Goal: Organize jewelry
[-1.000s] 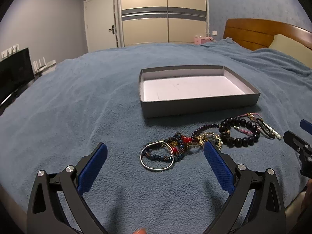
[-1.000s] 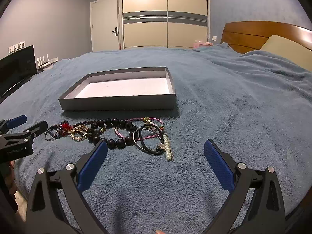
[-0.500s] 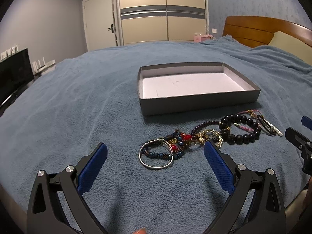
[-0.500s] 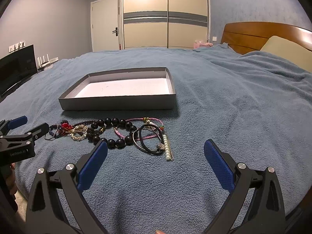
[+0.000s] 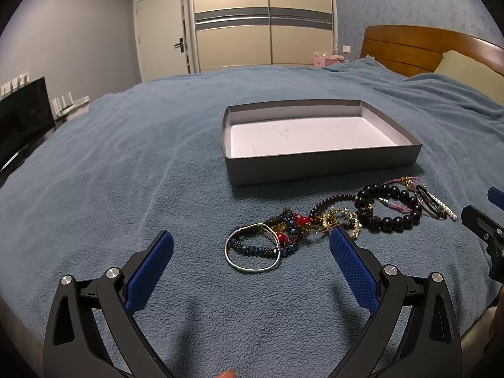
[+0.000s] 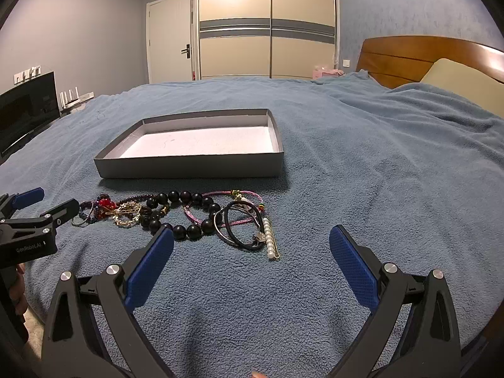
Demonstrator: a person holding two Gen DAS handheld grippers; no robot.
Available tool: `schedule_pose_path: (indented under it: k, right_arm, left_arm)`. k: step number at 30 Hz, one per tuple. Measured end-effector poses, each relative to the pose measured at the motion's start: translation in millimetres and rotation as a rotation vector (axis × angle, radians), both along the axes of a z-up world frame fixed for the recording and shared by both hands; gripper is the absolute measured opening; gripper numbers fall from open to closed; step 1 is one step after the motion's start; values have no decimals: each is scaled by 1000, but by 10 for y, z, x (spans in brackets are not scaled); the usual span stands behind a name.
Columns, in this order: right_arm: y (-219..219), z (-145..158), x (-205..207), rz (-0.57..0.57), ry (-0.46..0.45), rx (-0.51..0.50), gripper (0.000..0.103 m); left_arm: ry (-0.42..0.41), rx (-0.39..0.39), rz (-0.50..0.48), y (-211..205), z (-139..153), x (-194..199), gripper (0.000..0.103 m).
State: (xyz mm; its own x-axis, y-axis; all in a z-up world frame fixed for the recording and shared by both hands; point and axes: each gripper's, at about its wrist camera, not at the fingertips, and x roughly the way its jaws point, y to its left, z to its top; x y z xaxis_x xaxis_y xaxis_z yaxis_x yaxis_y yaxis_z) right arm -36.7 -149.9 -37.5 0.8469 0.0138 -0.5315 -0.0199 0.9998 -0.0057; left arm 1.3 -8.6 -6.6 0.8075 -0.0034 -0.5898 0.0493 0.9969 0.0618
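A pile of jewelry lies on the blue blanket in front of an empty grey box [image 5: 321, 164] [image 6: 189, 167]. It holds a silver bangle [image 5: 252, 267], a blue bead bracelet [image 5: 252, 248], a black bead bracelet [image 5: 390, 219] [image 6: 189, 230], black cords [image 6: 242, 220] and a pearl pin [image 6: 270, 236]. My left gripper [image 5: 250, 258] is open, just short of the bangle. My right gripper [image 6: 250, 252] is open, just short of the cords and pearl pin. Each gripper also shows at the edge of the other's view.
The bed's blue blanket [image 6: 362, 163] spreads all around. A wooden headboard [image 6: 419, 53] and pillow [image 6: 463, 82] are at the right. A TV [image 5: 22, 116] stands at the left, a wardrobe [image 5: 264, 19] and door at the back.
The left wrist view has shifted slightly: the box and jewelry sit a little higher and nearer the fingers. The right gripper has hardly moved. Both stay open.
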Motion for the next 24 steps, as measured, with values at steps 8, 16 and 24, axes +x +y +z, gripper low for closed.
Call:
schedule_pose_path:
  k: [8, 16, 24]
  right_arm:
    - [1, -41, 26, -2, 5, -3, 98]
    - [-14, -56, 63, 1, 3, -2, 98]
    - [-18, -49, 80, 3, 5, -2, 98]
  left_arm:
    - [2, 1, 2, -2, -12, 4, 98]
    - [6, -1, 6, 28, -5, 54, 98]
    - [14, 0, 4, 25, -26, 94, 98]
